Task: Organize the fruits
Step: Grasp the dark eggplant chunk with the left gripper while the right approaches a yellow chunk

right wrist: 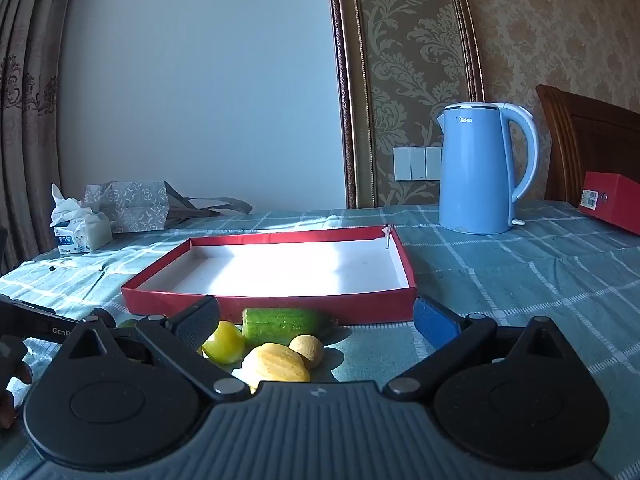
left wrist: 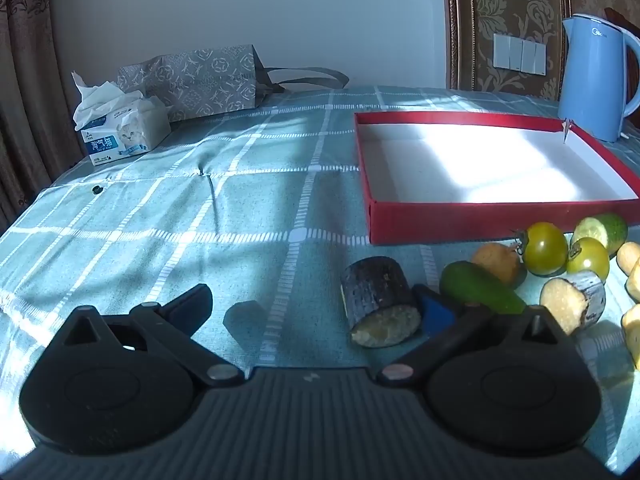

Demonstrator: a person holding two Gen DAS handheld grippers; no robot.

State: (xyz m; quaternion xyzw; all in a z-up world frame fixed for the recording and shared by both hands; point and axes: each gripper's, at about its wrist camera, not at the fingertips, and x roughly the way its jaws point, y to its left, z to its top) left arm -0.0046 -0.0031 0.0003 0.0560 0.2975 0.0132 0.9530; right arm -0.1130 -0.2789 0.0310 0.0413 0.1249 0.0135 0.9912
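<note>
A shallow red box (left wrist: 420,222) with a white inside lies on the checked cloth; it also shows in the right wrist view (right wrist: 280,307) and nothing lies in it. In front of it lie a dark eggplant piece (left wrist: 376,300), a green avocado (left wrist: 480,286), two green tomatoes (left wrist: 546,248), a cucumber piece (left wrist: 602,230) and yellow pieces. My left gripper (left wrist: 316,300) is open, the eggplant piece just inside its right finger. My right gripper (right wrist: 316,314) is open over a cucumber piece (right wrist: 284,324), a green tomato (right wrist: 224,342), a yellow fruit (right wrist: 276,364) and a small round one (right wrist: 307,350).
A blue kettle (right wrist: 480,172) stands behind the box on the right. A tissue pack (left wrist: 124,132) and a grey patterned bag (left wrist: 196,80) sit at the far left. Another red box (right wrist: 612,200) lies at the far right by a wooden chair.
</note>
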